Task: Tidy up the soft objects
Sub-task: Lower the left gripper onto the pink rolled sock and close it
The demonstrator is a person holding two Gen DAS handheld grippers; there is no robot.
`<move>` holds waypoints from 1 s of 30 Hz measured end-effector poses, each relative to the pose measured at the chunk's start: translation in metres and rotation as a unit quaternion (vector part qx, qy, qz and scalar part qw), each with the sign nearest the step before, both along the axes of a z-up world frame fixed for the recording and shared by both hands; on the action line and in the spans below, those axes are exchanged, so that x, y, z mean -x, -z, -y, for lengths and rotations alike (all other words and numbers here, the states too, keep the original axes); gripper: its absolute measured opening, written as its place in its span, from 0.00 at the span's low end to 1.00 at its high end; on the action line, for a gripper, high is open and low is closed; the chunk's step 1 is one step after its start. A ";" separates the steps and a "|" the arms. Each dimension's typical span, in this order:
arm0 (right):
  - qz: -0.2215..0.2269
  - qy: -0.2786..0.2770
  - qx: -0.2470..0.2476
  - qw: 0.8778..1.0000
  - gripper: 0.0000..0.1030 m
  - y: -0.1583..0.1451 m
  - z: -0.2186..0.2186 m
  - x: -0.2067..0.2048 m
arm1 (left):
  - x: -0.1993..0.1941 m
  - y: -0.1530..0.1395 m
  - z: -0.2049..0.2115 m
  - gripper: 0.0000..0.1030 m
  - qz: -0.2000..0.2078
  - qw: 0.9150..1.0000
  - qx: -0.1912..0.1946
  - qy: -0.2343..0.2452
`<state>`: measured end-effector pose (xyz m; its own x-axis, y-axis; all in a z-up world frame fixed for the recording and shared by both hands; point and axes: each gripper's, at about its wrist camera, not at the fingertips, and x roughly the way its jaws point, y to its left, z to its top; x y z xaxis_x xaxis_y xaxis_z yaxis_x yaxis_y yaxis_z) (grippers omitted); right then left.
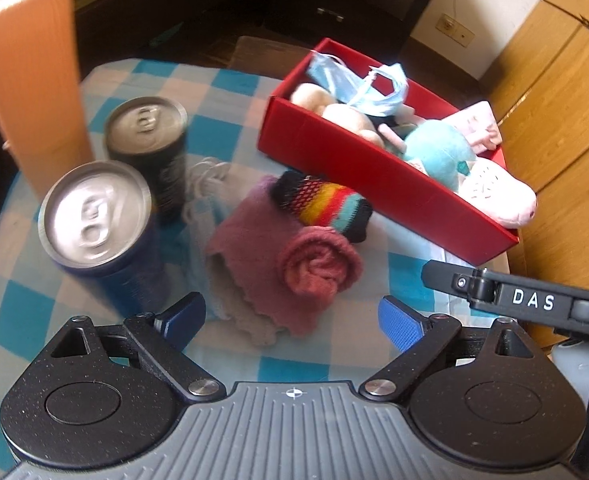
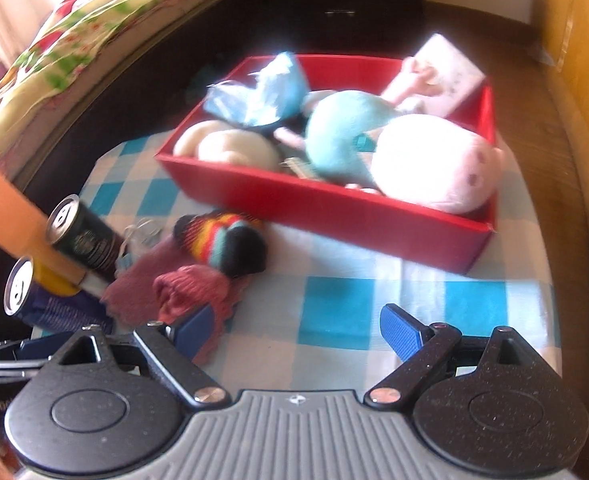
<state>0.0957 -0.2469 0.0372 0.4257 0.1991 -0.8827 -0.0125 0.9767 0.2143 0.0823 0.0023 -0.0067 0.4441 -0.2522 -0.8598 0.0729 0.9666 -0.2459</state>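
My left gripper and right gripper both gape wide over the checked cloth — nothing between the pads. Just ahead lie a rolled pink sock and a striped sock, touching — the red box of plush toys sits beyond.

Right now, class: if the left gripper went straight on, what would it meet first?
Probably the rolled pink sock on the purple cloth; depth is unclear. The left gripper is open.
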 end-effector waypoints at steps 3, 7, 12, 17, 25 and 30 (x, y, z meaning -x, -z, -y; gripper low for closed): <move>-0.006 0.013 0.003 1.000 0.68 0.004 0.010 -0.001 | -0.004 0.003 0.010 0.83 0.002 1.000 0.002 0.011; -0.007 0.026 0.001 1.000 0.68 0.004 0.023 -0.001 | -0.010 0.010 0.023 0.80 -0.005 1.000 -0.003 0.024; -0.016 0.034 0.001 0.999 0.68 0.008 0.034 -0.003 | -0.018 0.017 0.036 0.80 -0.008 0.999 -0.012 0.030; -0.020 0.038 -0.001 0.999 0.68 0.011 0.041 -0.003 | -0.029 0.025 0.043 0.80 -0.011 1.000 -0.016 0.022; -0.023 0.055 -0.013 0.998 0.68 0.011 0.054 -0.002 | -0.040 0.047 0.059 0.54 -0.016 0.998 -0.054 0.015; -0.020 0.059 -0.023 0.998 0.68 0.010 0.057 -0.002 | -0.034 0.047 0.055 0.32 -0.018 0.999 -0.046 0.017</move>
